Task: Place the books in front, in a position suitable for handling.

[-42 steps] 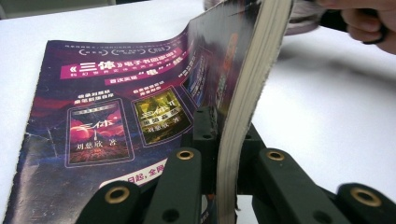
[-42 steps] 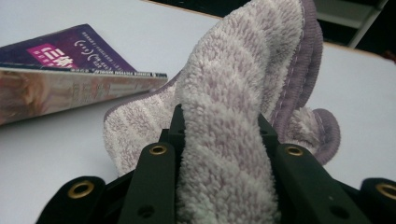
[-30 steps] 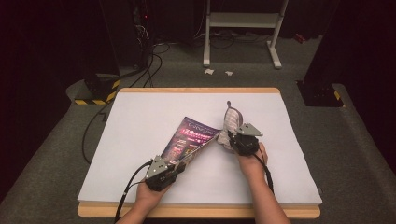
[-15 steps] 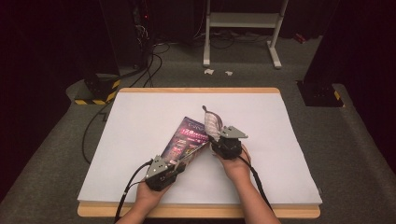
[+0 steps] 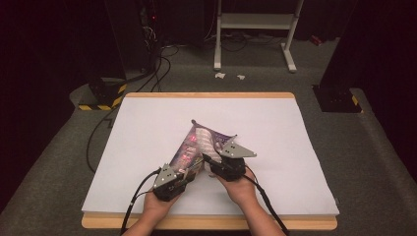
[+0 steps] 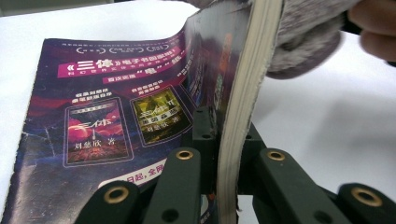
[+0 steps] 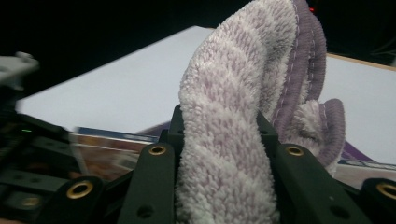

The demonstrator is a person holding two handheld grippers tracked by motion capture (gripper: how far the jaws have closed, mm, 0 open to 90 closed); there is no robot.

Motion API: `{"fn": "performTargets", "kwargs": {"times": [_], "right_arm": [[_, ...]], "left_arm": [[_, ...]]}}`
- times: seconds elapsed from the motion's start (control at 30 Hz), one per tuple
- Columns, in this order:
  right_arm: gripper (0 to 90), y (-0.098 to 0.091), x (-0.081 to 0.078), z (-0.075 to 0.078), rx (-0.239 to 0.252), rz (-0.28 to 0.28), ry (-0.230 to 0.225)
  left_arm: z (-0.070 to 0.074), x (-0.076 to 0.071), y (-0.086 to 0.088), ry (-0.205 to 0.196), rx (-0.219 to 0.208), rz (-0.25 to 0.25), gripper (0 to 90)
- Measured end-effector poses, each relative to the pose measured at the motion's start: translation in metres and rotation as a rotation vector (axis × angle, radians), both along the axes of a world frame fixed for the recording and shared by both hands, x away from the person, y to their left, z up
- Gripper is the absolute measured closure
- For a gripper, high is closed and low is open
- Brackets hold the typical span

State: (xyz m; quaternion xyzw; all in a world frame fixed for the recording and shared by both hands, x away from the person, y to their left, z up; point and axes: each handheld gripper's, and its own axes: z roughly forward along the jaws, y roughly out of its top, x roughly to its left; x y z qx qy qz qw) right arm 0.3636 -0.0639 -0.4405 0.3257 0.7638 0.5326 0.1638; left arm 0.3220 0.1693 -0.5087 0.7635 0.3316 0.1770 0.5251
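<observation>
So my left gripper [image 6: 227,154] is clamped on the bottom edge of the paperback book [image 6: 116,107], cover curling up just past my jaws. My right gripper [image 7: 224,140] is pinching a fuzzy lilac towel [image 7: 243,116], which stands up between the jaws and flops over the book's pages.
</observation>
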Motion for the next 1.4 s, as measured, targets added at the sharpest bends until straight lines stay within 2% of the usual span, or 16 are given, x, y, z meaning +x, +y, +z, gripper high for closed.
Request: {"fn": "performTargets", "kwargs": {"times": [0.23,0.47,0.57,0.67,0.73,1.07,1.4], "right_arm": [[69.2,0.014,-0.012,0.012,0.057,0.080,-0.007],[69.0,0.028,-0.014,0.023,0.106,0.130,-0.014],[68.9,0.031,-0.014,0.025,0.104,0.141,-0.017],[68.3,0.033,-0.011,0.021,0.095,0.142,0.006],[68.2,0.032,-0.008,0.018,0.087,0.132,0.014],[68.1,0.019,0.006,0.007,0.053,0.060,0.022],[68.1,-0.005,0.025,-0.007,-0.015,-0.076,0.002]], "left_arm": [[0.000,0.000,0.000,-0.004,0.003,0.001,82.9],[0.000,0.000,0.000,-0.008,0.008,0.002,83.0],[0.000,0.000,0.000,-0.003,0.004,0.001,83.0],[0.000,0.000,-0.001,-0.001,0.012,0.001,83.1],[0.000,0.000,-0.002,-0.007,0.023,0.001,83.2],[0.000,0.000,-0.002,0.003,0.020,0.002,83.5],[0.000,0.000,-0.003,0.003,0.029,-0.003,83.5]]}}
